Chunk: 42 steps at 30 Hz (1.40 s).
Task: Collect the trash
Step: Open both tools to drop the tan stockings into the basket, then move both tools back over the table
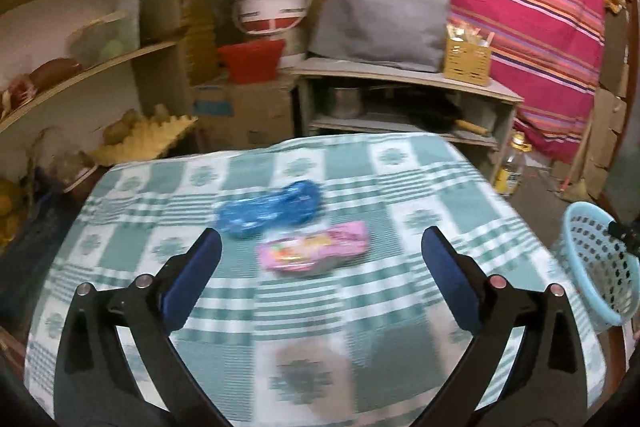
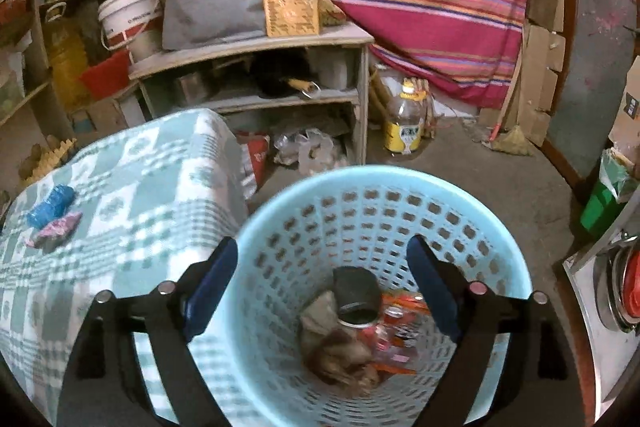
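1. Over the checked counter, seen from the left wrist, the left claw stands spread wide with nothing between its pads. Two pieces of trash lie just ahead of it: a pink wrapper, nearly centred between the fingers, and a blue wrapper touching it on the far left side. The pink wrapper's long axis runs across the claw's line, tilted slightly up to the right, so I judge the fingers would close along its length unless the wrist rolls. The light blue basket sits off the counter's right edge.

2. From the right wrist, the right claw is also spread and empty, hovering above the basket's mouth. Inside lie a dark jar, crumpled brownish paper and orange-red scraps. Both wrappers appear far to its left on the counter, well apart from this claw.

3. My judgement: the left claw is much the nearer to the remaining trash.
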Available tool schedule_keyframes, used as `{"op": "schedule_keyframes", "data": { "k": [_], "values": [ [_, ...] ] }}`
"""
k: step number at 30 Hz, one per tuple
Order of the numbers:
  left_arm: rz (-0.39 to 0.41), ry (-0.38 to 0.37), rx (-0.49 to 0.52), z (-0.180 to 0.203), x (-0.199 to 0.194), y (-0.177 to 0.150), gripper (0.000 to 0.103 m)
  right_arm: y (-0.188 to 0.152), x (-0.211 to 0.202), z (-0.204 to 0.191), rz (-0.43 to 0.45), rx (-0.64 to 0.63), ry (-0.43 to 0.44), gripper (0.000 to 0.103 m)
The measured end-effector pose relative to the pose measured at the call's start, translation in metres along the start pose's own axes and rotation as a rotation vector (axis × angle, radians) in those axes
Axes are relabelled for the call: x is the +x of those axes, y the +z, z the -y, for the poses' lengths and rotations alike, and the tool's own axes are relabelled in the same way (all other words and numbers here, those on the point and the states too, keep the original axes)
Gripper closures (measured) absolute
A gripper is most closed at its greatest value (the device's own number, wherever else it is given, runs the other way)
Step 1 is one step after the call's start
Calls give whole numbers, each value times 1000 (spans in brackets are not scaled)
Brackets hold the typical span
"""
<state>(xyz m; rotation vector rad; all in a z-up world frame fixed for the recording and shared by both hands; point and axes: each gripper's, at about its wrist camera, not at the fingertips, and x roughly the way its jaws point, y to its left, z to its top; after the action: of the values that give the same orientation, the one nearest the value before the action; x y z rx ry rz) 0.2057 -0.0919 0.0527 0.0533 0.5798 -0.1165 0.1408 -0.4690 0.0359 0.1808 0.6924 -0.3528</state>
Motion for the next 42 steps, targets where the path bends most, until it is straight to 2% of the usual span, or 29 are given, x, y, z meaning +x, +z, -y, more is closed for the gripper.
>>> {"op": "schedule_keyframes", "data": {
  "k": [9,12,18,27,34,36,42],
  "values": [
    [-40,74,-69,-71,12,-10,6,2,-1,-87,40,-78,96,15],
    [-40,97,-74,-82,16,-14,6,0,4,-117,36,-130,131,15],
    [-90,113,-107,-97,40,-21,6,-9,21,-166,3,-211,180,14],
    [-119,87,-140,-103,65,-18,6,-15,40,-193,-24,-251,197,14],
    [-186,-16,-215,-97,97,-12,7,-14,55,-191,-44,-259,184,14],
    [-207,-52,-225,-90,104,-11,11,-13,58,-189,-50,-248,189,14],
    [-307,-122,-144,-58,128,-17,38,-14,62,-187,-58,-252,188,14]
  ]
}}
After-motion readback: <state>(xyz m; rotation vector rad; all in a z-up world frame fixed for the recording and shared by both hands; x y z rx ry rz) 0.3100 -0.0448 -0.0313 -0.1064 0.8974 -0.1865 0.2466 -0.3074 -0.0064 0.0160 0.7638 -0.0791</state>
